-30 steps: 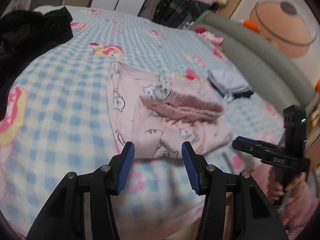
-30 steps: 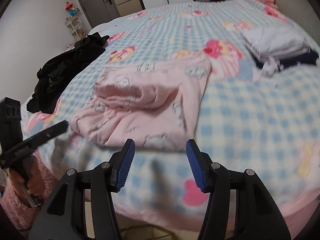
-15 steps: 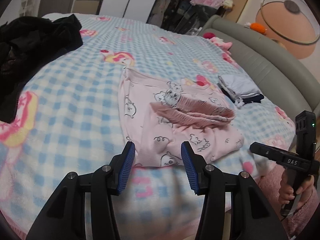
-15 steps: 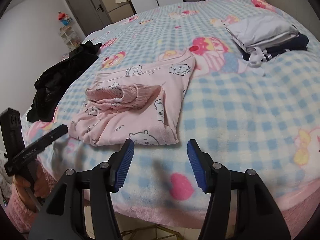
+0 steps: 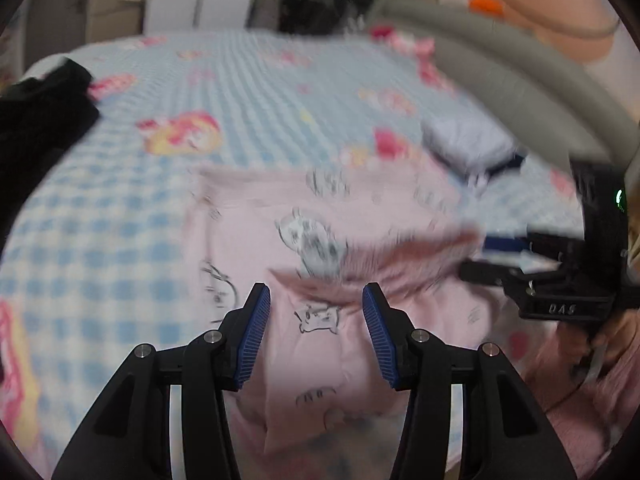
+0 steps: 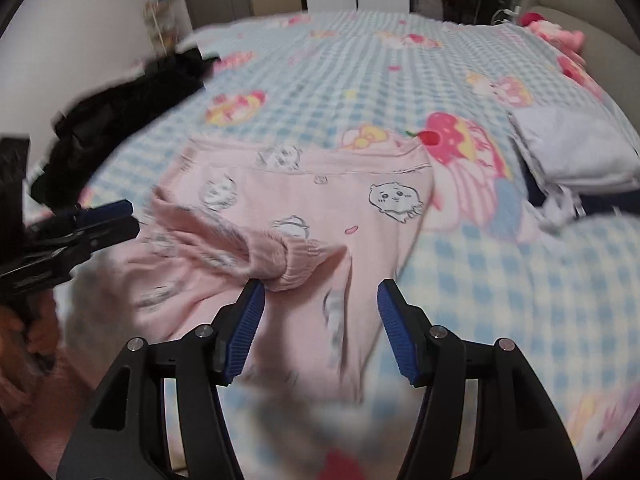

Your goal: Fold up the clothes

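A pink garment with cartoon animal prints (image 5: 280, 240) lies partly folded on the blue checked bed, with a rumpled ribbed band across its middle (image 6: 288, 260). My left gripper (image 5: 316, 320) is open and empty, low over the garment's near edge. My right gripper (image 6: 320, 320) is open and empty, just in front of the ribbed band. Each gripper shows in the other's view: the right one at the right edge (image 5: 520, 264), the left one at the left edge (image 6: 80, 232).
A folded pale grey stack on a dark garment (image 6: 572, 160) lies at the right of the bed. A black heap of clothes (image 6: 120, 112) lies at the far left. A grey padded headboard (image 5: 500, 80) runs along the right side.
Both grippers have moved forward and down toward the pink garment, which now fills more of each view. Both stayed open. The garment has not changed shape.
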Motion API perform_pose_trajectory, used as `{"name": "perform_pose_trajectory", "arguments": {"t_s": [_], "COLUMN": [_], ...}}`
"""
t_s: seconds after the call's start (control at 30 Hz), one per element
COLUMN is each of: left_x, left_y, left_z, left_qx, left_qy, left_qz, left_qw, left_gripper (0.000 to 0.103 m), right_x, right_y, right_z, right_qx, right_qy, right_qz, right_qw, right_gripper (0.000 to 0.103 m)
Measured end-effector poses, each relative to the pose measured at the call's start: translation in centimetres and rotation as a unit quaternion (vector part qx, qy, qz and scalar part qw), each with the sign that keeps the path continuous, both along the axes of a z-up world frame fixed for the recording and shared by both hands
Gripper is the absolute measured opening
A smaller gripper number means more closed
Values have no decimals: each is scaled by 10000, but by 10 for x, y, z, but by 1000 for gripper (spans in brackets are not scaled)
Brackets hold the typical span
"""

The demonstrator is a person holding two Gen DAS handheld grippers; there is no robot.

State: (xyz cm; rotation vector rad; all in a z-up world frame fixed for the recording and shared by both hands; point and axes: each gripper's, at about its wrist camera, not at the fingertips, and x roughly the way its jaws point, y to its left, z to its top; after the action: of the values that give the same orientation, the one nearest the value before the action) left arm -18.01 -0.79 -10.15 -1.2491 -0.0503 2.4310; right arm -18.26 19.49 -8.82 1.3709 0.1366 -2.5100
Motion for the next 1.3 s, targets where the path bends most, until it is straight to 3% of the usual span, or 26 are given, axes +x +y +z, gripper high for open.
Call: {"name": "perform_pose_trajectory", "arguments": {"t_s": [0.13,0.3,0.37,0.43,0.5,0.53,0.57,0.6,0.63,0.7,0.87,0.93,0.97,1.03,1.07,1.13,1.17,1.23,1.27,1.3], "left_x": [-8,-15,-12,-6,1,5,7,7,7,6,-1,-5,-7,-10,-10,-7,-7,-6,-6,-7], "left_y": [0,-10,-13,-9,-3,0,3,5,7,11,12,12,12,9,6,3,3,5,6,7], "left_z": [-5,-9,-11,-16,-13,-10,-6,0,5,15,36,33,27,11,3,-7,-8,-6,-4,-3], "left_qx": [105,404,498,359,200,152,143,146,150,188,297,219,96,-49,-11,135,156,145,139,132], "left_qy": [-91,-194,-257,-307,-167,-91,-30,25,80,161,340,225,98,-127,-224,-279,-257,-177,-137,-128], "left_qz": [76,284,244,113,42,30,8,-21,-51,-111,-124,-199,-158,-40,-40,-8,10,45,62,46], "left_qw": [9999,9986,9981,9988,9997,9998,9999,9999,9998,9996,9989,9993,9998,9999,9997,9995,9995,9997,9998,9998], "left_gripper": [50,52,52,52,47,33,21,16,13,12,11,13,20,38,39,38,36,30,28,27], "right_x": [-28,-45,-46,-43,-39,-38,-36,-35,-34,-35,-40,-46,-50,-55,-55,-53,-51,-49,-48,-49], "right_y": [-11,0,2,0,-1,-1,0,1,1,-2,-9,-13,-15,-16,-14,-10,-8,-7,-6,-4], "right_z": [-15,-4,-5,-12,-18,-20,-20,-16,-11,1,26,26,21,10,6,-2,-5,-8,-8,-6], "right_qx": [253,-43,-209,-296,-287,-290,-303,-331,-343,-316,-238,-354,-315,-183,-239,-496,-587,-592,-657,-841], "right_qy": [-31,200,46,-234,-372,-412,-410,-345,-260,-33,394,199,13,-211,-277,-415,-450,-363,-335,-366], "right_qz": [113,-354,-236,62,188,223,237,218,223,299,526,687,713,592,582,635,652,639,633,639], "right_qw": [9996,9992,9995,9993,9987,9985,9984,9986,9988,9990,9976,9968,9970,9979,9976,9959,9951,9955,9953,9937], "right_gripper": [60,60,61,67,71,69,61,44,37,10,8,8,14,45,61,61,58,40,22,19]}}
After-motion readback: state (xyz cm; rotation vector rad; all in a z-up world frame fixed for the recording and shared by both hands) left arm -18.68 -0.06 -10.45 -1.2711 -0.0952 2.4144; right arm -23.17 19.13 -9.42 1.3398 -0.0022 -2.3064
